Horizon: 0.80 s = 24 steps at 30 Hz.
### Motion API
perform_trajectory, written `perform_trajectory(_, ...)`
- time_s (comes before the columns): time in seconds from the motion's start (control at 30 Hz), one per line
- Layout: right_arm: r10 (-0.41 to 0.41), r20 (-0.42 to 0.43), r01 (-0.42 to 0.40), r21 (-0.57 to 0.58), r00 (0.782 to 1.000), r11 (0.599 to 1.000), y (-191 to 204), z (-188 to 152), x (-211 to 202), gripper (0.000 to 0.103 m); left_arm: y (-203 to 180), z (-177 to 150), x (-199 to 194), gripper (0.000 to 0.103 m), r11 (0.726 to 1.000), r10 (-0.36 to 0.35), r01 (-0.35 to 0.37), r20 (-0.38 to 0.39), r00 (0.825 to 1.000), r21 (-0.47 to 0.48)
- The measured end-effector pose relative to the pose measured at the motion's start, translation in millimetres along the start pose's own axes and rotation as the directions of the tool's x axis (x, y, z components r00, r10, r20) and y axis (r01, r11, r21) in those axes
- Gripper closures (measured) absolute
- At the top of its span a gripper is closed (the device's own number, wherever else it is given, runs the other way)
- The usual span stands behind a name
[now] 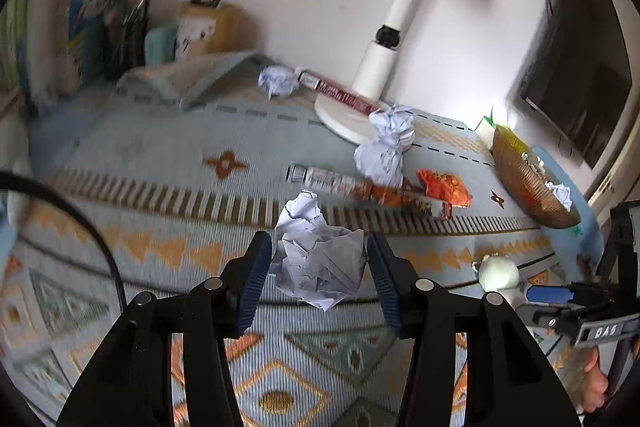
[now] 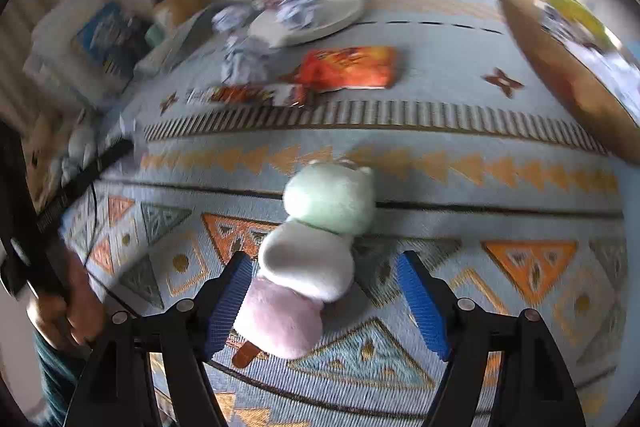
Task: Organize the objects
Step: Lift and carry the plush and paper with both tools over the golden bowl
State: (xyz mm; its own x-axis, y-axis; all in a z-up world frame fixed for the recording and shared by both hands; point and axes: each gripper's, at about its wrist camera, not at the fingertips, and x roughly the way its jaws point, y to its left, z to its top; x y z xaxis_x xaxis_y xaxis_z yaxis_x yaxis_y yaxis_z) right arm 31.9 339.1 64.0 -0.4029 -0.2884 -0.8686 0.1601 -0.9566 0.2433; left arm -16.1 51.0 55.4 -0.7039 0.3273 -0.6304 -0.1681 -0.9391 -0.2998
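Note:
A crumpled white paper ball [image 1: 320, 263] hangs just above the patterned blue cloth [image 1: 160, 147], and my left gripper [image 1: 317, 241] is shut on it, a pad against each side. A plush skewer of green, white and pink balls [image 2: 332, 199] lies on the cloth in the right wrist view. My right gripper [image 2: 322, 259] stands open around its lower end: the left pad is beside the pink ball, the right pad well apart. The same plush [image 1: 498, 271] shows at the right of the left wrist view.
A woven bowl [image 1: 528, 187] holding scraps stands at the right edge. An orange snack bag [image 1: 444, 187], two long wrappers [image 1: 332, 183] and more paper balls [image 1: 384, 147] lie near the white lamp base [image 1: 344, 119]. Books and pen holders [image 1: 96, 11] fill the back left.

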Motion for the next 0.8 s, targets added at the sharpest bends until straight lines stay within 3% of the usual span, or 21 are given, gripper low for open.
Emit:
perform_trajectory(0.1,0.001,0.005,-0.001,0.081,1.000,0.997,2,-5,-3,0.029,-5,-2,-4,0.056,0.999,0.009,-0.010,0.039,0.999,0.038)
perform_trajectory(0.27,-0.076,-0.042,0.080,0.107,0.996,0.991,32,2,24,0.028,-21,-6,2,0.056,0.992,0.024,-0.026,0.018,1.000,0.123)
perform_trajectory(0.37,-0.183,-0.005,0.182,0.075,0.983,0.980,48,4,31,0.029,-25,-8,1,0.056,0.988,0.037,-0.040,0.021,0.999,0.147)
perform_trajectory(0.43,-0.263,0.027,0.263,0.020,0.964,0.965,56,2,34,0.048,-25,-8,1,0.056,0.988,0.042,-0.044,0.022,0.999,0.151)
perform_trajectory(0.47,-0.281,0.044,0.281,-0.005,0.959,0.960,58,0,33,0.051,-26,-8,1,0.056,0.987,0.044,-0.047,0.022,0.999,0.151)
perform_trajectory(0.53,-0.252,0.057,0.253,-0.019,0.966,0.967,56,-5,30,0.054,-26,-8,1,0.056,0.987,0.049,-0.051,0.021,0.999,0.153)
perform_trajectory(0.67,-0.082,0.080,0.079,0.037,0.993,0.996,32,-10,6,0.054,-35,-9,2,0.056,0.980,0.079,-0.078,0.003,0.997,0.184)
perform_trajectory(0.8,-0.083,0.162,0.068,0.092,0.983,0.993,5,-5,-34,0.054,-66,0,-14,0.056,0.979,0.018,-0.017,-0.002,1.000,0.203)
